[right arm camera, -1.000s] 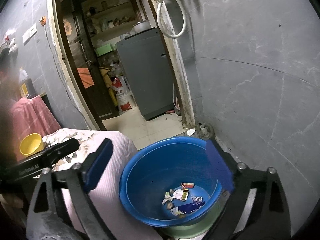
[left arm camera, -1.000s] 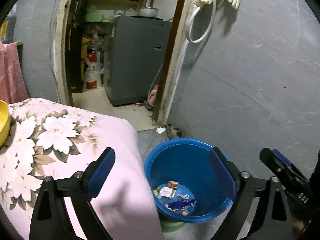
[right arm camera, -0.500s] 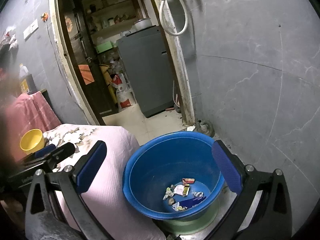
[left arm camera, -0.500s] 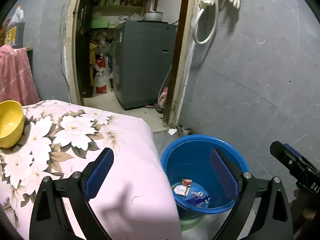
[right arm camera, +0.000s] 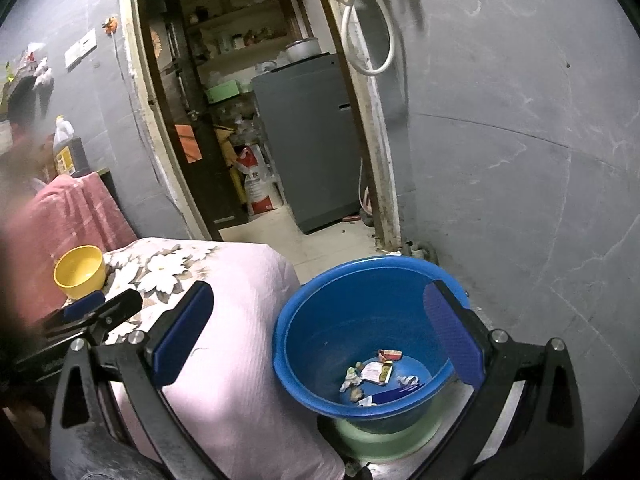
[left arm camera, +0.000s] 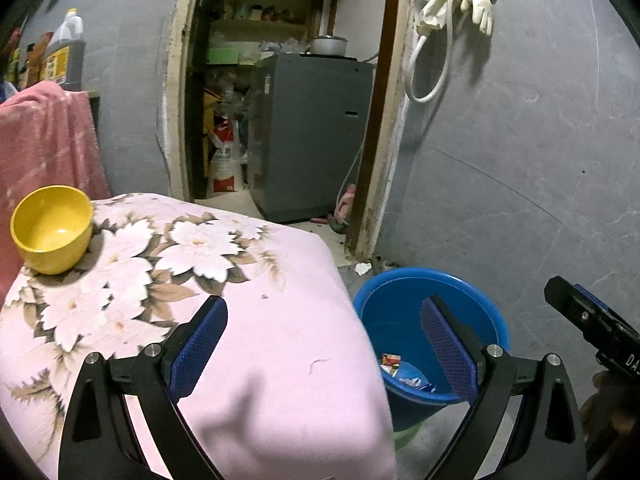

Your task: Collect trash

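A blue basin stands on the floor beside the table, and several wrappers and scraps of trash lie at its bottom. In the left wrist view the blue basin shows at lower right with trash inside. My left gripper is open and empty, hovering over the edge of the pink floral tablecloth. Above the basin's left rim my right gripper also stands open with nothing between its fingers. The right gripper's tip juts in at the right of the left view.
A yellow bowl sits at the table's far left corner. A pink cloth hangs behind it. An open doorway leads to a room with a grey appliance. The grey wall rises behind the basin. A green base sits beneath the basin.
Both grippers have drawn back and to the left, away from the basin. The left view now takes in more of the table and the yellow bowl.
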A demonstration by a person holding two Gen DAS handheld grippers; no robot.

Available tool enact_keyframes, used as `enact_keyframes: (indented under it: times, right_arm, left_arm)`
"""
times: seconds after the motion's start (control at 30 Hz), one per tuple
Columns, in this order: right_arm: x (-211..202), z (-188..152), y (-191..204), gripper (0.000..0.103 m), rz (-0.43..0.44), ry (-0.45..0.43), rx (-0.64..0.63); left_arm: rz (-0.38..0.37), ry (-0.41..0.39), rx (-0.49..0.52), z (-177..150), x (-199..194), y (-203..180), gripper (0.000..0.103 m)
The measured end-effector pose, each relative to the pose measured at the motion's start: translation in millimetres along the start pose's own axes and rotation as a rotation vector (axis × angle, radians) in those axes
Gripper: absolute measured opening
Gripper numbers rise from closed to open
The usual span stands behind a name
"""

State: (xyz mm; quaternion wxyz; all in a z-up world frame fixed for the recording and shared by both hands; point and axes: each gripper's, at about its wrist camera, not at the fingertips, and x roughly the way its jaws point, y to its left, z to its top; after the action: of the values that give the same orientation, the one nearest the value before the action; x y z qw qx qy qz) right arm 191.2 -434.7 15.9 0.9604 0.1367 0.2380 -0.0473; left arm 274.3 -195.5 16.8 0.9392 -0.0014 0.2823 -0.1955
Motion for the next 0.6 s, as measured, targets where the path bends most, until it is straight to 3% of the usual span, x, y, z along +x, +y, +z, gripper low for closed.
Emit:
enact_keyframes:
  times: [0.6]
  right_arm:
    - [-45.1,-30.3,60.2,0.103,0.071,-0.062,-0.072]
  left_arm:
    - [0.096,-0.102,-0.03,-32.6,-85.0,32.5,0.095]
